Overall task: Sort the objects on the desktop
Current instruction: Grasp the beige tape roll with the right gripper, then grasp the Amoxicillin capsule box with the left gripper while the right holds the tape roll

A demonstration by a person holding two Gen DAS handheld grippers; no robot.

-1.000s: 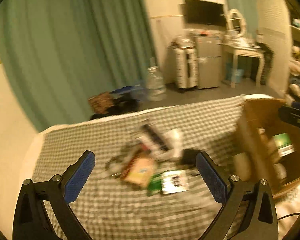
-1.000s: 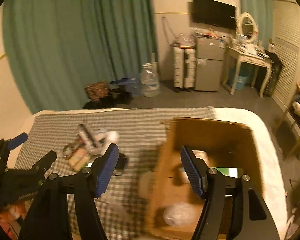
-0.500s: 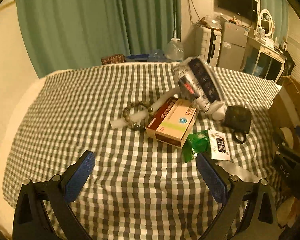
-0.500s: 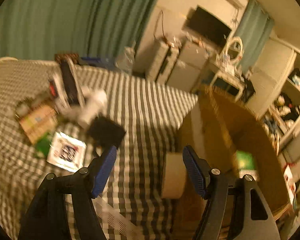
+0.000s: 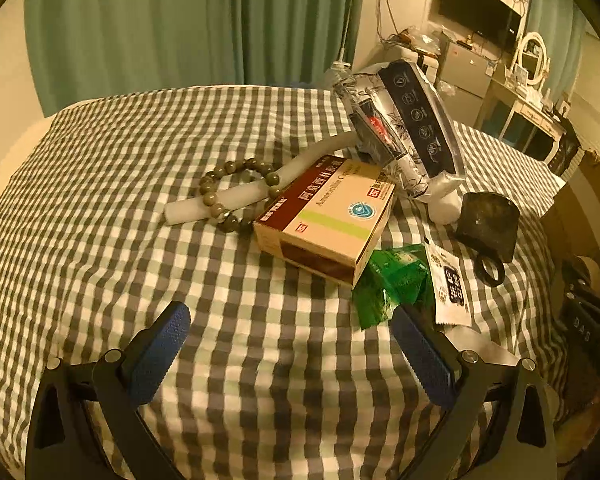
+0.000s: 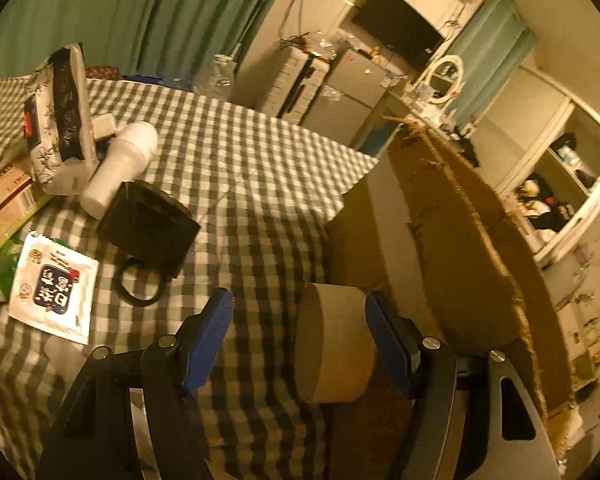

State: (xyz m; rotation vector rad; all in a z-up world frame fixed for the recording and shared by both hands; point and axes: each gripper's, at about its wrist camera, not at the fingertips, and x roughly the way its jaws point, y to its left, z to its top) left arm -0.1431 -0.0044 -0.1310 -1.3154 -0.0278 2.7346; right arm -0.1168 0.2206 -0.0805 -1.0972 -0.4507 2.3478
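On the checked cloth [image 5: 100,184] lie a red and cream medicine box [image 5: 328,216], a bead bracelet [image 5: 236,192] around a white tube [image 5: 228,200], a patterned tissue pack [image 5: 404,120], a black pouch with a ring [image 5: 486,228], a green packet [image 5: 392,280] and a white sachet [image 5: 450,284]. My left gripper [image 5: 290,318] hangs open over bare cloth in front of them, holding nothing. My right gripper [image 6: 298,300] is open low over the cloth. A brown tape roll [image 6: 336,344] lies between its fingers, close to the right one and clear of the left.
A tall cardboard box [image 6: 460,240] stands just right of the tape roll, at the table's right end. A white bottle [image 6: 120,164] lies beside the black pouch [image 6: 148,220]. Green curtains, a fridge and a dressing table are beyond the table.
Both grippers have come down toward the table and tipped downward. The left one now sits close before the pile. The right one moved from above the box to around the tape roll.
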